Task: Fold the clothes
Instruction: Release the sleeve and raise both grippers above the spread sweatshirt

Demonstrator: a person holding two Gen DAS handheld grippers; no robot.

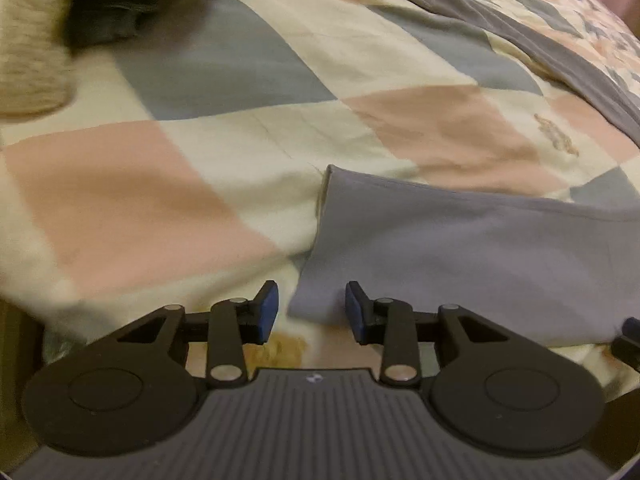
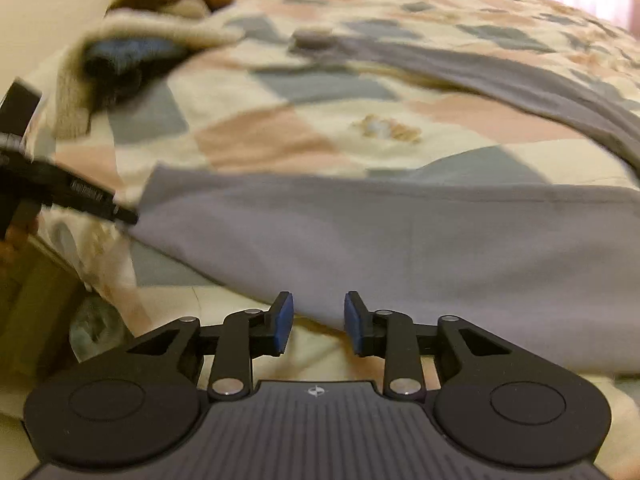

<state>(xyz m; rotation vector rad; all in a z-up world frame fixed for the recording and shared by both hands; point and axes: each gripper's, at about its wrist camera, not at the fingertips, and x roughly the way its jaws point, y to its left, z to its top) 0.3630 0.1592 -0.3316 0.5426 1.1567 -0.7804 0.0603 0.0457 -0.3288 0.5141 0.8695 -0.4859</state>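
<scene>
A grey garment (image 1: pixel 460 256) lies flat on a checked quilt (image 1: pixel 132 200), its near left corner just ahead of my left gripper (image 1: pixel 312 312). That gripper is open, its blue pads apart, with the cloth corner between and slightly beyond them, nothing clamped. In the right wrist view the same grey garment (image 2: pixel 400 240) spreads across the quilt (image 2: pixel 280 132). My right gripper (image 2: pixel 318 322) is open at the garment's near hem, not holding it. The left gripper's black body (image 2: pixel 80 196) shows at the left edge. A second strip of grey cloth (image 2: pixel 500 76) runs across the far right.
A beige fuzzy item (image 1: pixel 28 48) and dark clothing (image 1: pixel 112 4) are piled at the far left of the bed. The pile appears again, beige item (image 2: pixel 132 36) with a blue piece, in the right wrist view. The bed's near edge drops off at the lower left (image 2: pixel 48 292).
</scene>
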